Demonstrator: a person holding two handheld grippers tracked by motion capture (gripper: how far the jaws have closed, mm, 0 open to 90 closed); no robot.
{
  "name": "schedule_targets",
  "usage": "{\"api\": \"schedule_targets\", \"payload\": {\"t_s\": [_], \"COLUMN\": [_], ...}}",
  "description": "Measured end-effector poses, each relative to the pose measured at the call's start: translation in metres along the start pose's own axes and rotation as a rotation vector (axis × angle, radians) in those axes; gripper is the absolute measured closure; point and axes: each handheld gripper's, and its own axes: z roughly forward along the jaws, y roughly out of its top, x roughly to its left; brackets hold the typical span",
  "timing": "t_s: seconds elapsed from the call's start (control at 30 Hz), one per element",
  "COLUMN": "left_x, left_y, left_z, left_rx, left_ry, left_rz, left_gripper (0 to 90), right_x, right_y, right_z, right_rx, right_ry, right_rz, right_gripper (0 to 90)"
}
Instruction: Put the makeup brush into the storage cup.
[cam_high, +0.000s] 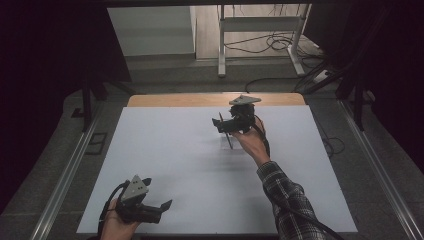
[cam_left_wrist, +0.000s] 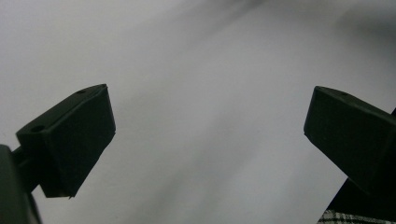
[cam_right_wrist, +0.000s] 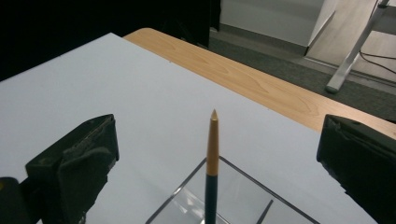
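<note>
Right claw (cam_right_wrist: 215, 154) open astride pen (cam_right_wrist: 212, 154) | clear holder (cam_right_wrist: 243, 186) | near table's far edge (cam_right_wrist: 243, 79)

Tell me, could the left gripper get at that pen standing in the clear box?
Probably yes. The left gripper is open and bare white table lies between it and the pen, though the right gripper sits open around it.

White table sheet (cam_high: 165, 150) mostly bare; upright pen (cam_right_wrist: 212, 158) in clear box (cam_right_wrist: 233, 196) stands between right gripper (cam_right_wrist: 217, 158) jaws
</note>
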Motion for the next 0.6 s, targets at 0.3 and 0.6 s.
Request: {"api": "schedule_targets", "payload": {"t_s": [0.3, 0.6], "left_x": [0.0018, 0.0037], "left_y": [-0.0003, -0.0006], "left_z": [-0.0012, -0.0017], "left_rx": [-0.008, -0.012], "left_ry": [0.005, -0.012], "left_rz": [-0.012, -0.034], "left_gripper": [2.1, 0.5], "right_x": [0.0012, 0.0051], "right_y": [-0.0031, -0.0037], "right_z": [0.0002, -0.0006], "right_rx": [0.031, 0.051], "right_ry": [-0.004, 0.009], "right_rz": [0.01, 0.011], "right_gripper": [0.0, 0.0]}}
